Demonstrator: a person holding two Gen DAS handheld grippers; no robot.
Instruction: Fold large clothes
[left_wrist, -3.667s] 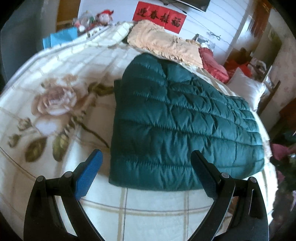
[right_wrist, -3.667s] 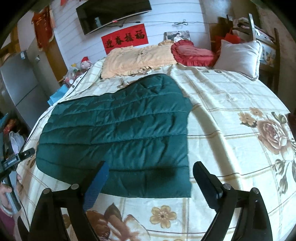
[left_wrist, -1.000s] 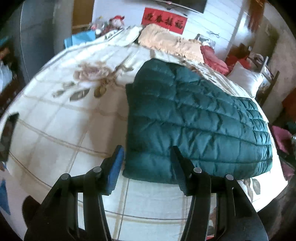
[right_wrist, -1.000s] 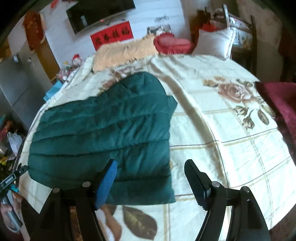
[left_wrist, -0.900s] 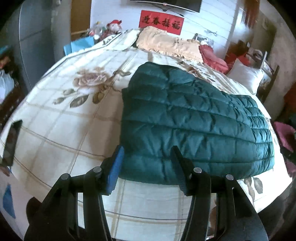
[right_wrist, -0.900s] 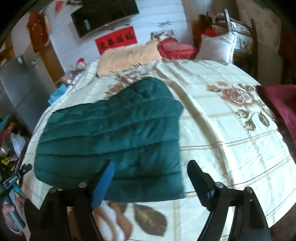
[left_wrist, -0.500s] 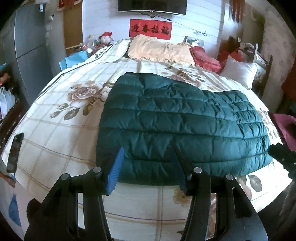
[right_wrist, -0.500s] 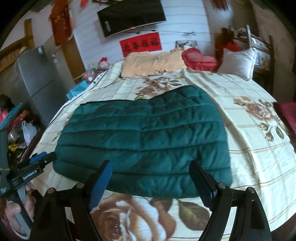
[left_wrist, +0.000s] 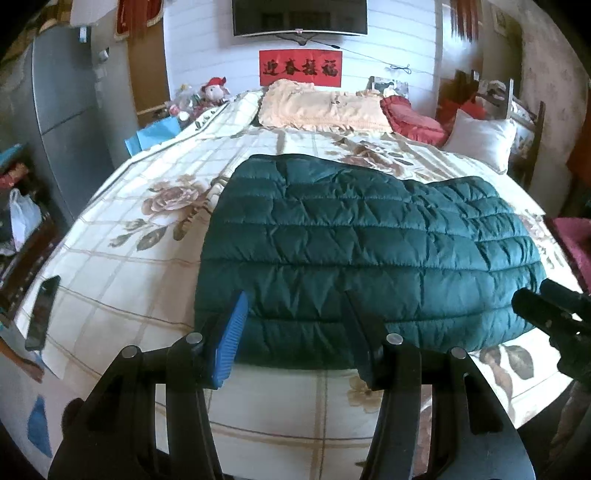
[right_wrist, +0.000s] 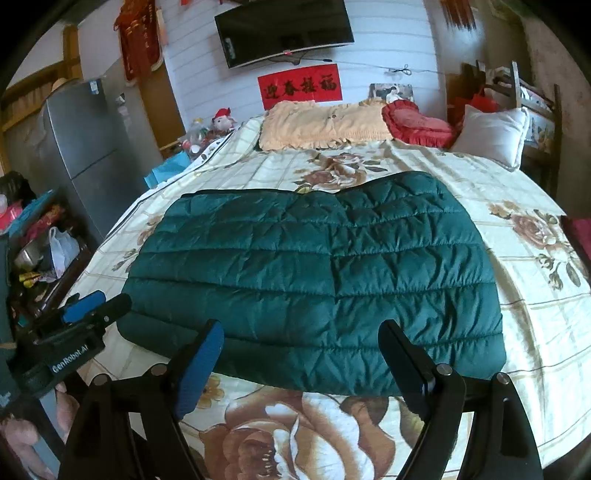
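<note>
While both grippers are held off the near edge, most of each view is filled by the bed (left_wrist: 110, 266), which is covered by a cream checked bedspread (right_wrist: 528, 306) printed with brown roses. Across its middle the dark green quilted jacket (left_wrist: 362, 251) is spread flat, its hem toward the cameras and a rounded lobe raised at about 11 o'clock in the left wrist view; in the right wrist view that lobe (right_wrist: 406, 192) sits at about 1 o'clock. Nothing is laid on top of the garment.

At 12 o'clock a wall-mounted television (left_wrist: 299, 16) is seen above a red banner (left_wrist: 300, 68) with dark characters. Below these, along the head of the bed, a peach frilled pillow (left_wrist: 321, 109), a red frilled cushion (left_wrist: 413, 118) and a white pillow (left_wrist: 480, 138) are lined up from left to right. A grey refrigerator (right_wrist: 85, 158) is stood at 9 o'clock beside clutter and a white plastic bag (right_wrist: 62, 247), and a plush toy (left_wrist: 214, 88) is seen at 10 o'clock.

The left gripper (left_wrist: 295, 332) is held with its jaws partly apart and nothing between them — only the hem is framed beyond the tips. The right gripper (right_wrist: 301, 363) is held with its jaws wide and likewise empty. Each gripper is caught at the edge of the other's view, and a dark phone (left_wrist: 42, 312) is seen lying at the bedspread's 8 o'clock edge.
</note>
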